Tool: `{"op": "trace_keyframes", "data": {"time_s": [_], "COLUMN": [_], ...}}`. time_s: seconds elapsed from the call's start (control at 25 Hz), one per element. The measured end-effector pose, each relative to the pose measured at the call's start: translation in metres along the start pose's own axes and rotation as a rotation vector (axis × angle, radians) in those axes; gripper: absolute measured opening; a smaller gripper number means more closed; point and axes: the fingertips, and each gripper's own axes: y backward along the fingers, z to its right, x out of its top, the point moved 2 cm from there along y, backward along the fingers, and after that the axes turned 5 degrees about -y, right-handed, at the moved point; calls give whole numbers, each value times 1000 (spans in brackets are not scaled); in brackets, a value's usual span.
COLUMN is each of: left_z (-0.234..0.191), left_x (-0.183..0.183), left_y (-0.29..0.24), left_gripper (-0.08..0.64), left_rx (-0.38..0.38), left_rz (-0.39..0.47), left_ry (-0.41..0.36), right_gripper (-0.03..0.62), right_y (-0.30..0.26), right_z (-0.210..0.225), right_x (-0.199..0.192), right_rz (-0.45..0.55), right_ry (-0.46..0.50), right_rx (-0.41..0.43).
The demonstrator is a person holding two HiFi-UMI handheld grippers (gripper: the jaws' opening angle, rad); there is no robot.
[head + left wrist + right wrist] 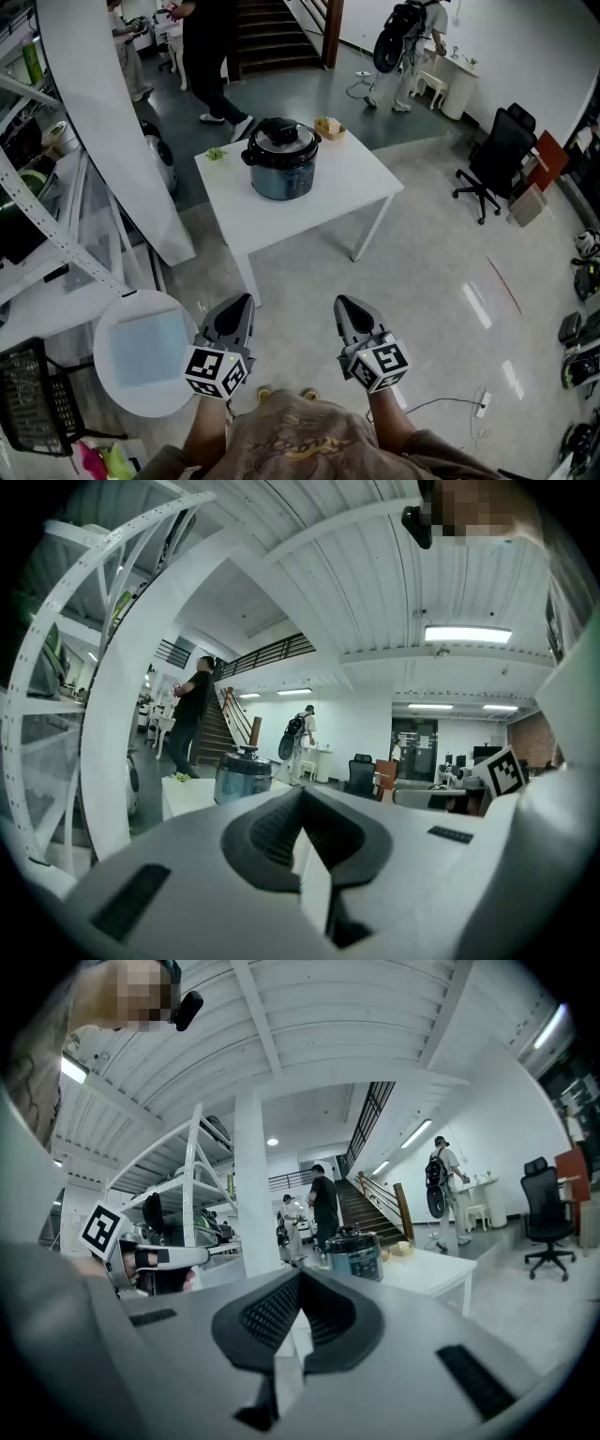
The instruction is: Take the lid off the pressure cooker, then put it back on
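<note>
On the white table [366, 187] ahead, pressure cooker [281, 173] is sitting, lid [298, 142] on. Left gripper [240, 305] and right gripper [346, 306] are hovering pressed together, empty. Lid is probably handling stiff, heavy; aiming for its top knob [278, 129].

The pot [281, 169] has a steel-blue body and a black lid [281, 134], and the table [361, 183] under it is white. At the pot's nine o'clock is a small green thing [216, 154]; at its one o'clock, a tan one [328, 127]. The left gripper [246, 300] and right gripper [343, 302] are grey with darker insides and bear black-and-white square markers. At seven o'clock in the head view is a white round table [112, 384] with a pale blue sheet [148, 349].
</note>
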Motion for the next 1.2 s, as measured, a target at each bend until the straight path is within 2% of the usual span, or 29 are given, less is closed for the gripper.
{"op": "trace_keyframes", "data": {"time_s": [0.48,0.84,1.2], "left_z": [-18,-43,-66], "left_x": [4,-2,-1], "left_y": [-1,-10,-37], "left_gripper": [3,3,3], "left_rx": [-21,-102,-133], "left_rz": [2,-10,-14], "left_ry": [-5,-34,-21], "right_gripper": [-11,-11,-11], "right_y": [-12,-24,-59], "right_z": [-7,-22,-13], "right_x": [-4,-20,-18], "right_rz": [-3,17,21], "right_ry": [-33,-62,-69], "right_rx": [-26,-60,-82]}}
